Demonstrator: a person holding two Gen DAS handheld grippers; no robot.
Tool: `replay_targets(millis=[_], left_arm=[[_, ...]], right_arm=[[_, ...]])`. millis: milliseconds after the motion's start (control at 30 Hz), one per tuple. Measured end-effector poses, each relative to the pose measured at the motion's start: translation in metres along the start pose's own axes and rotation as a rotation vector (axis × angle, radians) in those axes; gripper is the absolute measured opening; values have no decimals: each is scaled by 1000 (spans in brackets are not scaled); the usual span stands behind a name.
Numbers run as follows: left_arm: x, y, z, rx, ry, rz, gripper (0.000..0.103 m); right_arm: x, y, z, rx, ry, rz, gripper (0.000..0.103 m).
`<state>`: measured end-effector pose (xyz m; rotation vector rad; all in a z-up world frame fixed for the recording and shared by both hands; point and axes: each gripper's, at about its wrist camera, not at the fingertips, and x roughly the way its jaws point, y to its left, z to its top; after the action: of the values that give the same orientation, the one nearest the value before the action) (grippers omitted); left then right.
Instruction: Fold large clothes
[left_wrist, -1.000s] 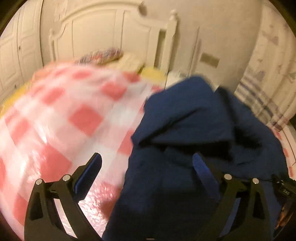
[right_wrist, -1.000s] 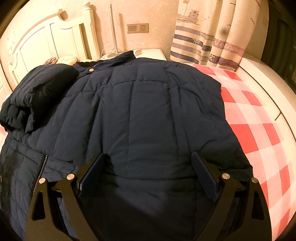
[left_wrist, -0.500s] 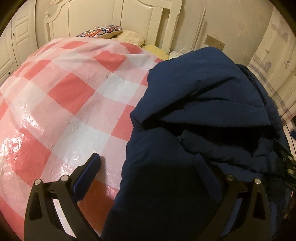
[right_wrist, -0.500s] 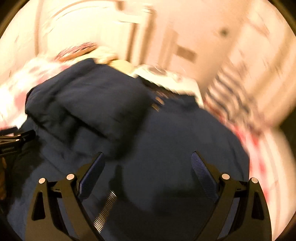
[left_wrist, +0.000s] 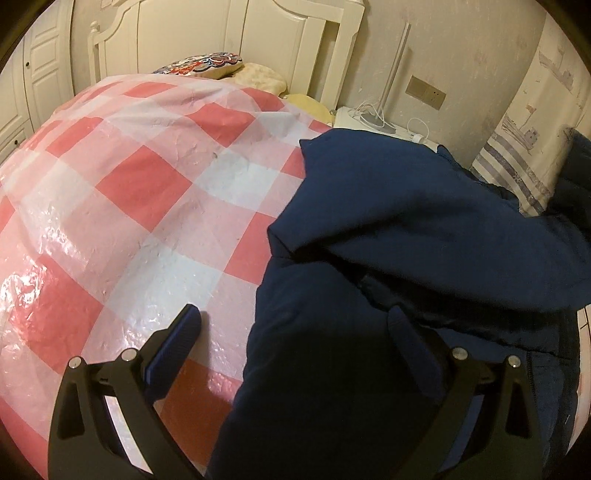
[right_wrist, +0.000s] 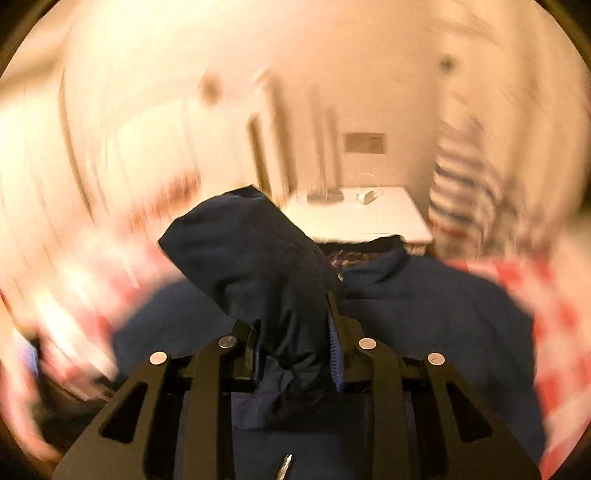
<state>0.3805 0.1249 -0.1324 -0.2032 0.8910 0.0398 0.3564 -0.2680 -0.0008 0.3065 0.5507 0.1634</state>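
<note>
One sleeve (right_wrist: 258, 266) stood clamped in the right gripper (right_wrist: 295, 350) above the jacket (left_wrist: 369, 332), while the left gripper (left_wrist: 295, 339) gaped wide over the jacket's left edge.

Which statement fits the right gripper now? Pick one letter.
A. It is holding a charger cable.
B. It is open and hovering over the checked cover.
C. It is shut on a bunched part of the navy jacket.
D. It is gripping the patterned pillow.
C: in the right wrist view, the right gripper has its jaws drawn close together with a bunched fold of the navy jacket standing up between them.
</note>
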Motion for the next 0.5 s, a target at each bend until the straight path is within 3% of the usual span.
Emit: replay_targets(millis=[100, 233, 333, 500], left_arm=[[-1, 1, 0, -7, -4, -8, 100], [-4, 5, -1, -22, -19, -42, 100], [-9, 10, -2, -48, -41, -63, 100], [-22, 20, -4, -98, -107, -75, 100]], right_arm=[[-21, -69, -6, 253, 3, 110, 27], [10, -138, -45, 416, 167, 113, 27], [28, -157, -68, 507, 189, 138, 28], [25, -161, -68, 507, 181, 126, 28]])
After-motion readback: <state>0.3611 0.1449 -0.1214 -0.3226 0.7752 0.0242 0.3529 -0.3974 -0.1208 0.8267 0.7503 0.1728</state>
